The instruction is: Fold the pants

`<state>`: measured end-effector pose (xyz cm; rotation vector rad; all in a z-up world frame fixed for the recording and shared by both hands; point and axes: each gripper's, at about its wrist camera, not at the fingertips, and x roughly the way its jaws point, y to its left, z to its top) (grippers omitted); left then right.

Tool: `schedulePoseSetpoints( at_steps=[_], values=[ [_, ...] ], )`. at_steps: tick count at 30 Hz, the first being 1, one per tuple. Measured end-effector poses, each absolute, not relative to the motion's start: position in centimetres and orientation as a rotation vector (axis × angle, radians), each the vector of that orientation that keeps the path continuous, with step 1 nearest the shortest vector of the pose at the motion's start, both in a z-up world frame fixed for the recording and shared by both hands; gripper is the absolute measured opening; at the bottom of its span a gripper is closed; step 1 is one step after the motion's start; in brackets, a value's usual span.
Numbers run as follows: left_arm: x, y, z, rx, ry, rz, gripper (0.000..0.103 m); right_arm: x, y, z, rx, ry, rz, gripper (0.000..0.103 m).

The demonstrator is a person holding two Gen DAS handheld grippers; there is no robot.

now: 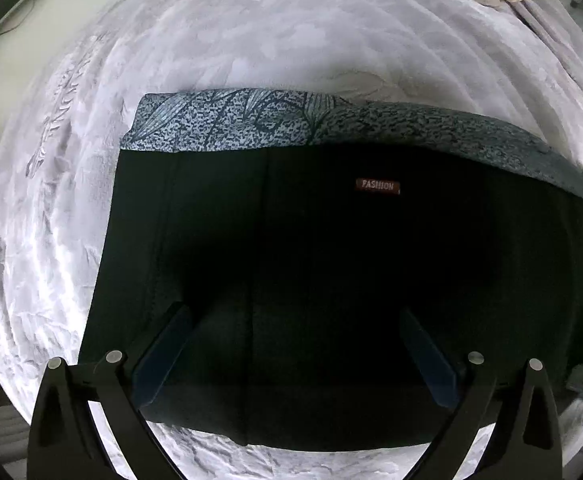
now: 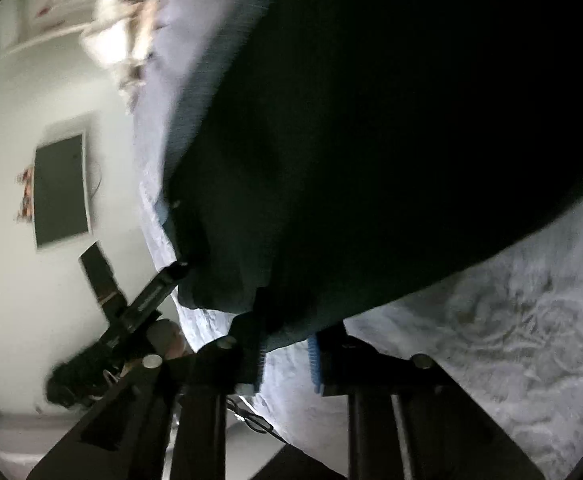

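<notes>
No container shows in either view; a pale grey embossed bedspread point(image 1: 71, 220) carries everything. In the left wrist view the black pants point(image 1: 291, 280) lie folded flat on it, their near edge close to the bedspread's near edge, with a small brown label reading "FASHION" point(image 1: 378, 185) facing up. Along their far edge a blue-grey leaf-print cloth point(image 1: 231, 120) sticks out from beneath them. The left gripper point(image 1: 297, 356) hovers over the pants with its blue-padded fingers point(image 1: 163, 360) spread wide, holding nothing.

The right wrist view (blurred) gives what the other lacks: a wall-mounted dark screen point(image 2: 61, 192) at left and the left gripper seen from outside point(image 2: 147, 304). The right gripper point(image 2: 289, 354) stands nearly closed, a fold of the pants' point(image 2: 371, 140) edge dipping between its fingertips; whether the pads press it I cannot tell.
</notes>
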<state>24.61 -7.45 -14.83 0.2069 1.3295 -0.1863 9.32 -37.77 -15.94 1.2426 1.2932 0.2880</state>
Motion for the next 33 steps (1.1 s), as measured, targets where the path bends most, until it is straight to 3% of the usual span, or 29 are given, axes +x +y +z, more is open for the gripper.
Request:
schedulePoseSetpoints(
  at_steps=[3, 7, 10, 13, 15, 16, 17, 25, 33],
  values=[
    [24.4, -7.1, -15.1, 0.202, 1.328, -0.195, 0.103, 9.3, -37.0, -15.9, 1.115, 1.354, 0.24, 0.015],
    [24.2, -7.2, -15.2, 0.211, 1.324, -0.201, 0.103, 7.9, -37.6, -17.2, 1.179, 1.383, 0.198, 0.017],
    [23.7, -7.5, -14.8, 0.202, 1.326, -0.193, 0.103, 7.3, -38.1, -16.0, 1.126, 1.428, 0.196, 0.024],
    [23.0, -7.1, -13.5, 0.195, 1.309, -0.171, 0.103, 8.1, -38.4, -13.0, 0.987, 1.435, 0.239, 0.025],
    [22.8, -6.2, -12.5, 0.151, 1.28, -0.165, 0.103, 9.5, -38.5, -11.1, 0.889, 1.409, 0.283, 0.032],
    [22.6, -5.4, -11.9, 0.121, 1.263, -0.154, 0.103, 11.4, -37.8, -9.8, 0.823, 1.389, 0.313, 0.043],
    [22.6, -4.5, -11.6, 0.098, 1.251, -0.141, 0.103, 13.6, -36.7, -8.5, 0.754, 1.365, 0.353, 0.048],
    [21.7, -0.5, -14.2, 0.023, 1.279, -0.088, 0.103, 31.1, -20.6, -5.3, 0.242, 1.299, 0.701, 0.048],
    [20.0, 0.6, -14.4, -0.037, 1.232, -0.119, 0.103, 36.5, -11.0, -8.4, -0.12, 1.353, 0.814, 0.048]
  ],
)
